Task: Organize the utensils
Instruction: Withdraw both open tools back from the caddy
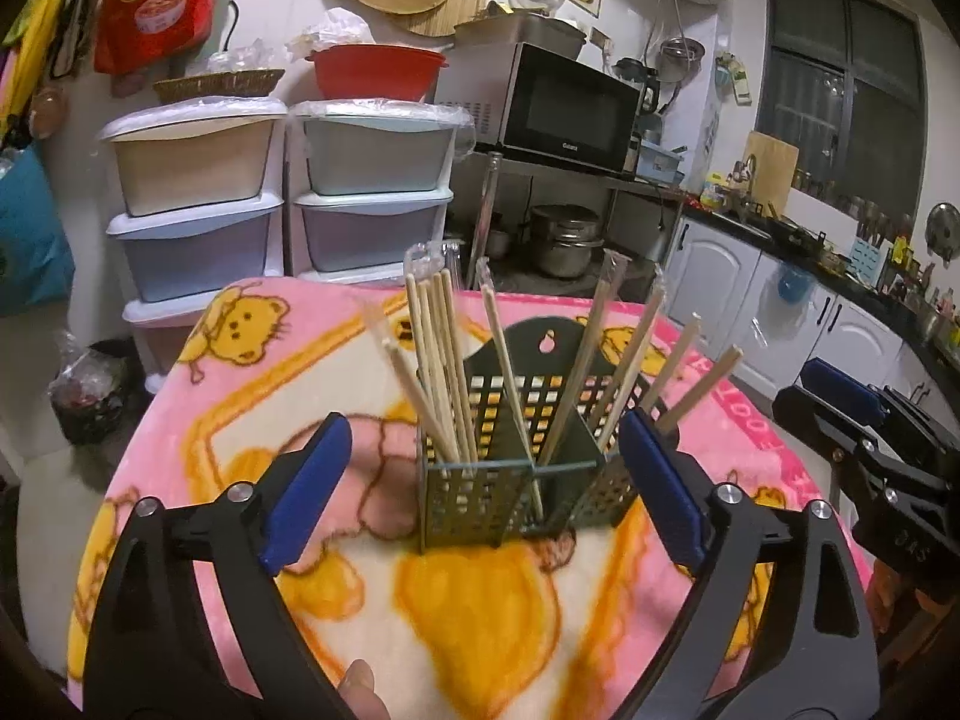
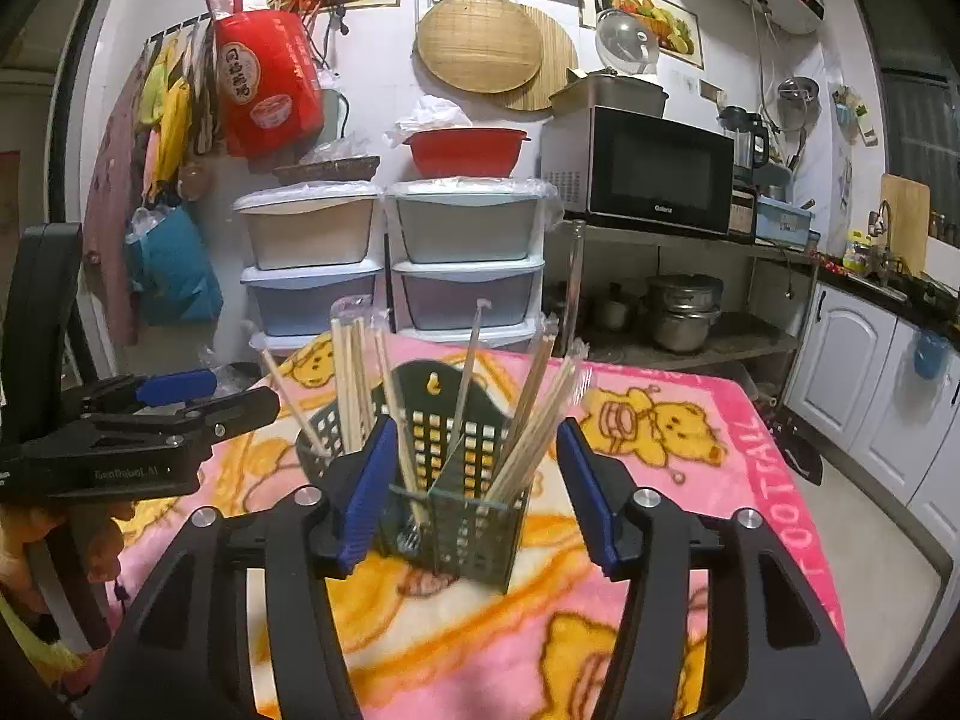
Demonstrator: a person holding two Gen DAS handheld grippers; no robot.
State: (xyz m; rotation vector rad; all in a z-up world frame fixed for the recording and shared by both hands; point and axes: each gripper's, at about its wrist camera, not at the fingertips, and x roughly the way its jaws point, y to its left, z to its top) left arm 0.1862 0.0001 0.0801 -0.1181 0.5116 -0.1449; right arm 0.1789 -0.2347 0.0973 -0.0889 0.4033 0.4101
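Note:
A dark green perforated utensil holder stands upright on the pink bear blanket, divided into compartments. Several wrapped wooden chopsticks stand in it, fanning outward. My left gripper is open and empty, its blue pads on either side of the holder, apart from it. The holder also shows in the right wrist view, with chopsticks and a metal fork inside. My right gripper is open and empty, its pads straddling the holder. The left gripper shows at the left of the right wrist view.
Stacked plastic drawers stand behind the table, with a red basin on top. A microwave sits on a metal rack with pots below. White cabinets line the right side. The right gripper shows at the right edge of the left wrist view.

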